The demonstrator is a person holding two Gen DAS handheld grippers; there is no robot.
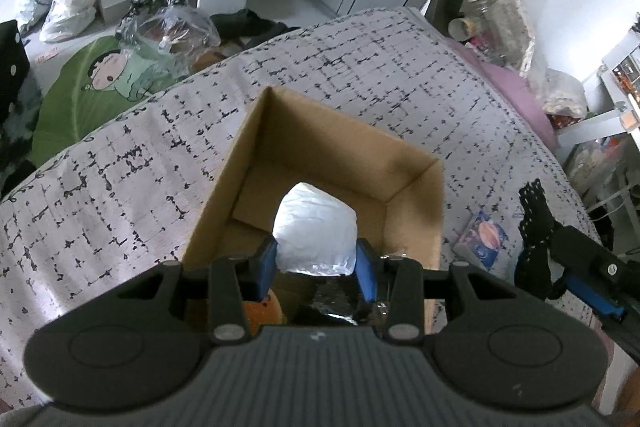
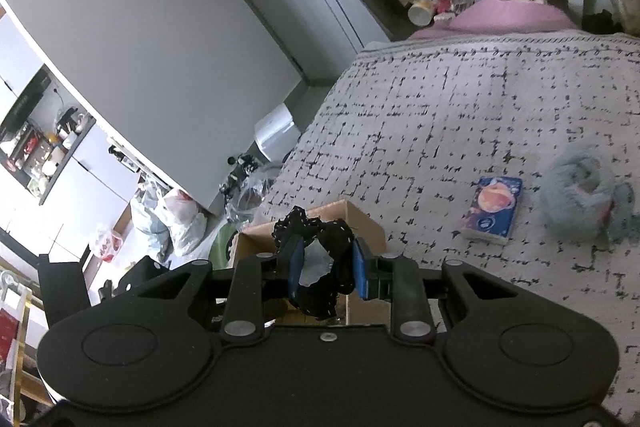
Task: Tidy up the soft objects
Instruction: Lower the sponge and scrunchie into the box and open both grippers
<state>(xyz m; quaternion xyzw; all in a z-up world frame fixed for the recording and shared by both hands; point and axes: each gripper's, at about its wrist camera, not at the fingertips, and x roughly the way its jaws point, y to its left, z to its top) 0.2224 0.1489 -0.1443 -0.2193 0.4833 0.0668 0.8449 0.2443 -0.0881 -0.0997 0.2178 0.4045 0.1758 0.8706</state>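
Left gripper (image 1: 316, 259) jaws pinch white soft bundle (image 1: 316, 227) over cardboard box (image 1: 248, 163) on bed; right gripper (image 2: 326, 269) jaws clamp black fabric (image 2: 334, 247) nearby. Lower w/ care, release inside box.

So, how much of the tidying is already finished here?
An orange soft item already lies inside the brown cardboard box. In hand: the left gripper holds a white plastic-wrapped bundle over the box, and the right gripper clamps a black dotted fabric piece. Left on the patterned bedspread: a blue tissue pack and a grey-blue fluffy item.
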